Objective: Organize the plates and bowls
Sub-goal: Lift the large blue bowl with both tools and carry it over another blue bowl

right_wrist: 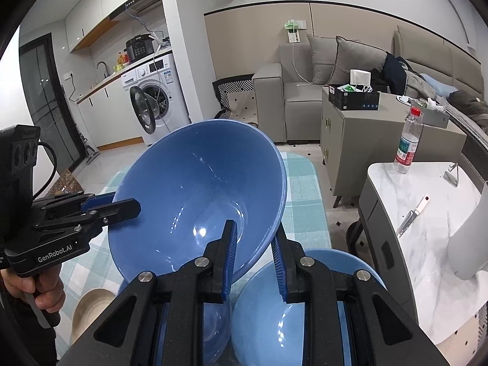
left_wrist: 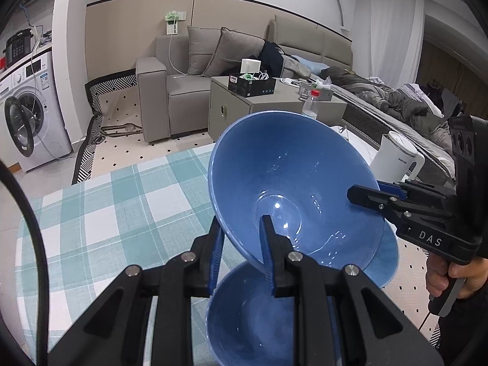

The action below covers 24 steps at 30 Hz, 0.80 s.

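A wide blue bowl (left_wrist: 292,183) hangs tilted in the air above the checked surface (left_wrist: 100,201), its glossy inside turned toward both cameras. It is cone-shaped, flaring from a small round base to a thin, even rim, with bright glints of light on the glaze and a faint ring marking the bottom.

In the left wrist view the left gripper (left_wrist: 242,253) pinches the rim at about 6 o'clock, one finger inside the bowl and one outside. The right gripper (left_wrist: 370,193) comes in from 3 o'clock and clamps the rim there in the same way. In the right wrist view the right gripper (right_wrist: 254,254) nips the rim at 5 o'clock, and the left gripper (right_wrist: 122,206) holds it at 9 o'clock.

Below the lifted bowl, at 6 o'clock, a second blue bowl (left_wrist: 253,320) sits upright, and a lighter blue bowl (right_wrist: 305,305) stands just beside it.
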### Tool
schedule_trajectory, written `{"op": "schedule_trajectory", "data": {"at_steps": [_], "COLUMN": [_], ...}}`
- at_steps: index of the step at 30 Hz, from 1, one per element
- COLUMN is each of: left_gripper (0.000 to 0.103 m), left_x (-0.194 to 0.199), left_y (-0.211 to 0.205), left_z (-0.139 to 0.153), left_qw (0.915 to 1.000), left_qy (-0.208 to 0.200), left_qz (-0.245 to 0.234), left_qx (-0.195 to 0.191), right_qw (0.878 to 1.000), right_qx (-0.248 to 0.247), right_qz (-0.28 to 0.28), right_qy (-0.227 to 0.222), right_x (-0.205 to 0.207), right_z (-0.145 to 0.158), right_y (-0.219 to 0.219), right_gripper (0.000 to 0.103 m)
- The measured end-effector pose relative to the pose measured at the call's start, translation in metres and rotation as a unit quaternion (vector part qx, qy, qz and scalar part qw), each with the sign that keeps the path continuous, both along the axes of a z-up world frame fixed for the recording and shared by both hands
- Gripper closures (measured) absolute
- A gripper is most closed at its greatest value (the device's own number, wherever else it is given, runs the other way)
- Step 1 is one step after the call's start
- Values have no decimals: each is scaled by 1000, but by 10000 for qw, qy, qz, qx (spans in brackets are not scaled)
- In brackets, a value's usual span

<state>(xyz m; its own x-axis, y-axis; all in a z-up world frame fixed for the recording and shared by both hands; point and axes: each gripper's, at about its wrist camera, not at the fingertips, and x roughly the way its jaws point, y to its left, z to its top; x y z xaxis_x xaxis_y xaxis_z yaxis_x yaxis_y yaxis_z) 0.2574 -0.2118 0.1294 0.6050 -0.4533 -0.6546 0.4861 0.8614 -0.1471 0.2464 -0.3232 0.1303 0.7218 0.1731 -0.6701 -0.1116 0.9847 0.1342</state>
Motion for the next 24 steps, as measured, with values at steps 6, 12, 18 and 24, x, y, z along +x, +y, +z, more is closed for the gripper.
{"op": "schedule_trajectory", "data": {"at_steps": [6,12,18,24], "left_gripper": [81,81,81,81], "left_x": [-14,-29,-42,-51], "left_y": [6,13,19,20], "left_z": [0,-2,-3,-11], "left_qw": [10000,10000,9999,9999], "left_qy": [-6,-4,4,45], "left_qz": [28,61,88,49], "left_qx": [-14,38,60,124], "right_qw": [10000,9999,9997,9997], "right_qx": [6,25,86,56], "right_qz": [67,158,210,218], "right_qy": [-34,-12,5,0], "right_x": [-15,-28,-37,-52], "right_z": [2,0,-3,-8], "right_y": [6,14,19,23], "right_gripper": [80,80,80,80]}}
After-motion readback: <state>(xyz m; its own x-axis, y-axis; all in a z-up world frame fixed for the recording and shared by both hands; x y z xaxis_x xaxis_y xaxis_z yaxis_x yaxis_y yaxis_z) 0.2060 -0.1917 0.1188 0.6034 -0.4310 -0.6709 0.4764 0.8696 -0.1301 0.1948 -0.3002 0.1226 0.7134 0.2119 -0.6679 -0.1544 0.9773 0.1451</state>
